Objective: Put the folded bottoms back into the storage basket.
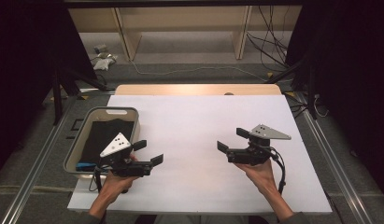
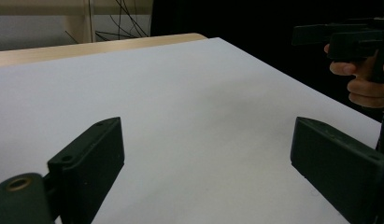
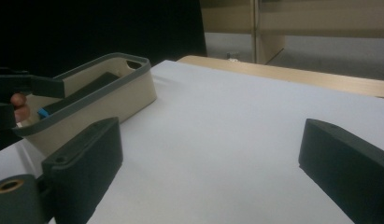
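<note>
1. While both grippers hang empty over the sheet, the thing nearest the work is the beige, grey-rimmed plastic bin (image 1: 131, 122) at the left edge of the white-covered table (image 1: 203, 116), just beside the left gripper (image 1: 149, 152).
2. Its long axis runs from the near edge toward the far edge, open side up; inside lie a black folded cloth (image 1: 105, 135) and a small blue item (image 1: 86, 165) at its near end.
3. Left gripper: jaws spread wide, nothing between them, pointing toward the table's middle.
4. Right gripper (image 1: 232, 139), toward the right edge: jaws likewise apart and empty, aimed across at the bin.
5. My reading: this is a pause between steps, hands facing each other over bare sheet, nothing in hand.
6. Next move, likely: the left gripper swings back over the bin rim and drops in on the cloth, jaws kept wide until they straddle a fold.
</note>
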### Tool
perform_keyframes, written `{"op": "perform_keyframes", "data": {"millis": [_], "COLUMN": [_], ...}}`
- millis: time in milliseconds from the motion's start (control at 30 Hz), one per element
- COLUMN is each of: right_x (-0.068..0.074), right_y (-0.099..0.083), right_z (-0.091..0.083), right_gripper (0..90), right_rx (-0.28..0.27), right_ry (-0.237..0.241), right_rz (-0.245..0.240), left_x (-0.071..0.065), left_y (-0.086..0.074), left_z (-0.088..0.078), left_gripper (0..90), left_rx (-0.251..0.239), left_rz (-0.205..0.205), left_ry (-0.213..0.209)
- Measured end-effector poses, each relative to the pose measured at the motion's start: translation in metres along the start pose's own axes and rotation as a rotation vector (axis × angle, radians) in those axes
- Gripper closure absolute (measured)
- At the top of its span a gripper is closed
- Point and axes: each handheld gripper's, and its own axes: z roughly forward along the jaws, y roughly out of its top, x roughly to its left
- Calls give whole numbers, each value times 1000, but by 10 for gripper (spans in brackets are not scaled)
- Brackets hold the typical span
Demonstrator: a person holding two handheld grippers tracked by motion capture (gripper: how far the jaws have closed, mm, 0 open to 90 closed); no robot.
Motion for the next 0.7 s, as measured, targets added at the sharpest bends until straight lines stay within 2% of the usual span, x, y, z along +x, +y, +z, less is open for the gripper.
{"op": "perform_keyframes", "data": {"millis": [200,300,400,700], "right_x": [-2,-2,-3,-4], "right_y": [-7,-12,-15,-22], "right_z": [-9,-14,-19,-32], "right_gripper": [61,59,57,47], "right_rx": [-4,1,0,-8], "right_ry": [-5,-10,-13,-25], "right_rz": [-3,-11,-17,-19], "left_x": [-1,-1,-2,-6], "left_y": [-2,-4,-5,-7], "left_z": [-2,-3,-3,-4], "left_gripper": [91,87,79,45], "left_rx": [-7,-15,-9,-27], "left_rz": [9,0,17,31], "left_ry": [-5,-11,-12,-22]}}
